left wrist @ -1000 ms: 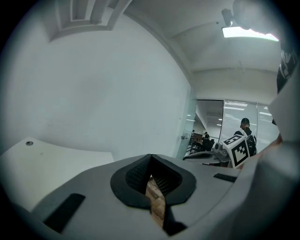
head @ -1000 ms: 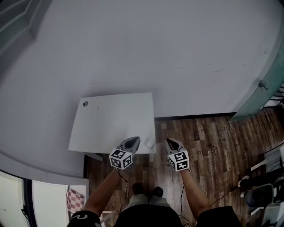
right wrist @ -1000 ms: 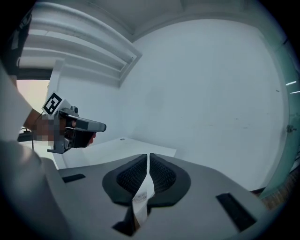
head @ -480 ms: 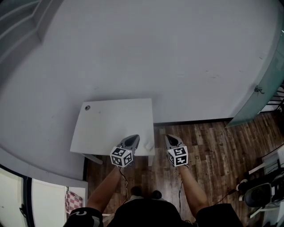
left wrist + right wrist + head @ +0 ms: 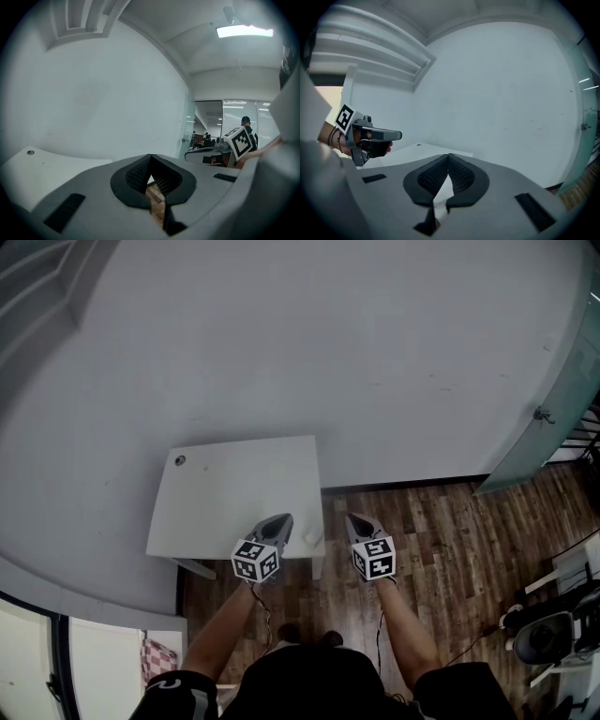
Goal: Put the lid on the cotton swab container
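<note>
From the head view, the small white container (image 5: 313, 536) sits at the near edge of the white table (image 5: 225, 493). It is between the left gripper (image 5: 280, 519) and the right gripper (image 5: 352, 519) and touches neither. In the left gripper view, the jaws are pressed together with nothing in them. The right gripper view shows the same.

Office-type room: bare white wall (image 5: 309, 343), small white tabletop (image 5: 234, 488) against it, wood-plank floor (image 5: 441, 531), frosted glass door (image 5: 562, 399) at 3 o'clock, ceiling strip light (image 5: 243, 31), open workspace visible past the glass.
</note>
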The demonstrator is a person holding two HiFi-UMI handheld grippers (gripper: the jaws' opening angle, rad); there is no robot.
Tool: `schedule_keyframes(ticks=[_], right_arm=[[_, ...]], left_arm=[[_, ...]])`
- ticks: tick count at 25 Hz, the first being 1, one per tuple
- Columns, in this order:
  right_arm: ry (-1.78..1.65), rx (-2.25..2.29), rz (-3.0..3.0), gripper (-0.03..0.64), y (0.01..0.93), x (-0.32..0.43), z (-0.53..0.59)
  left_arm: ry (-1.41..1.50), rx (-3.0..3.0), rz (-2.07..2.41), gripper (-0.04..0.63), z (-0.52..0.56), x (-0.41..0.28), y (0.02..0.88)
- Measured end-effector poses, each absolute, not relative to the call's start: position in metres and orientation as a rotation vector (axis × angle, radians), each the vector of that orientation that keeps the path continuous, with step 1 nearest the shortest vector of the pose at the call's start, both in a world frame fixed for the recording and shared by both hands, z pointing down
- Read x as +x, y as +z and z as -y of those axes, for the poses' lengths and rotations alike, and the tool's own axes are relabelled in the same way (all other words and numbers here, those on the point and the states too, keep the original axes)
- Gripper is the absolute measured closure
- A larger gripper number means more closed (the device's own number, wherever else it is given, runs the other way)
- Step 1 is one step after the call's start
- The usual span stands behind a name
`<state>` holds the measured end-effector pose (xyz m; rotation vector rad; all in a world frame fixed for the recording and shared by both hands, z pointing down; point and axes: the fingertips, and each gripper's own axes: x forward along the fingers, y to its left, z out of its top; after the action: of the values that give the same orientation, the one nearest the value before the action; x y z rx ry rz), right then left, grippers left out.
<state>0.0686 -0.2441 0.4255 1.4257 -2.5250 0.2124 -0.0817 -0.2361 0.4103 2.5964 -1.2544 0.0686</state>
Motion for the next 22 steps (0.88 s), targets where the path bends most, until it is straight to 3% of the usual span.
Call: schedule_keyframes(ticks=[22], right_arm=[[0.238, 1.423, 2.517, 0.604, 0.431, 0.054, 0.231]], left_arm=[[0.12, 2.611, 1.238, 0.571, 0.227, -0.088, 0.423]])
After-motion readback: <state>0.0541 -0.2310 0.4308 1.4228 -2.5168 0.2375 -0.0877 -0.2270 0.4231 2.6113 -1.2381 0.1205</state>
